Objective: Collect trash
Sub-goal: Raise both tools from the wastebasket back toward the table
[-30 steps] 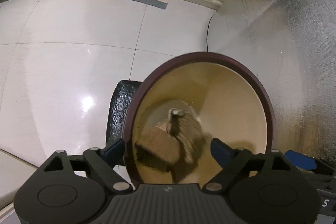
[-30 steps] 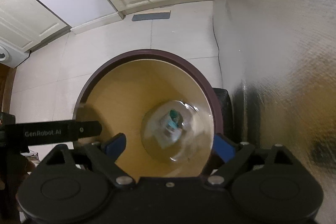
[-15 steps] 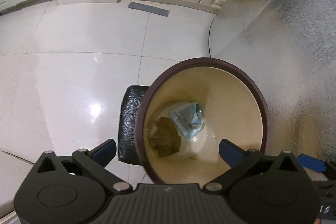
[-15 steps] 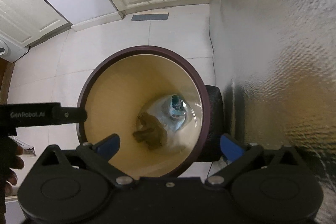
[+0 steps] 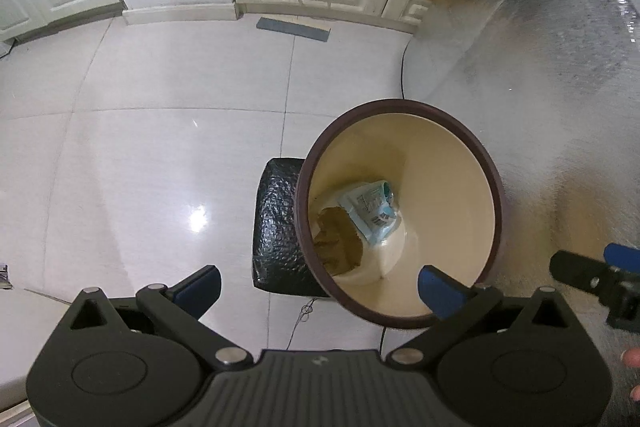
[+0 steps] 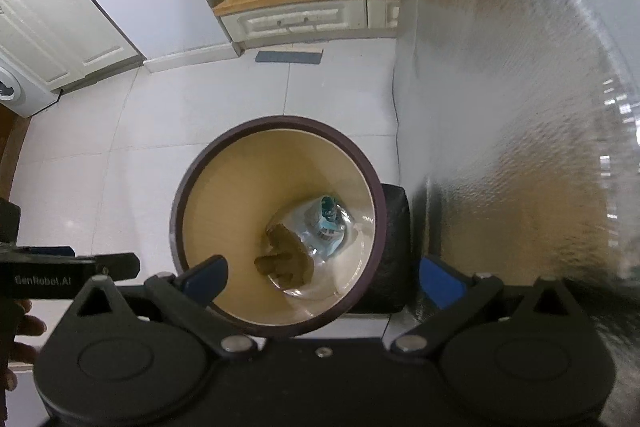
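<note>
Brown crumpled paper (image 5: pixel 338 241) and a plastic bottle (image 5: pixel 370 207) lie at the bottom of the maroon-rimmed bin (image 5: pixel 400 105), ahead and to the right of the left gripper (image 5: pixel 318 287), whose jaws are spread and empty over open tile floor (image 5: pixel 160 147). From the right wrist, the right gripper (image 6: pixel 324 277) is likewise spread with nothing held, nearly above the bin mouth, a silvery wall (image 6: pixel 500 107) close on its right and a black block (image 6: pixel 394 247) touching the bin.

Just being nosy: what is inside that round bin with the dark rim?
At the bottom of the bin lie a crumpled brown paper and a clear plastic bottle with a teal cap. Anything beneath them is hidden.
</note>
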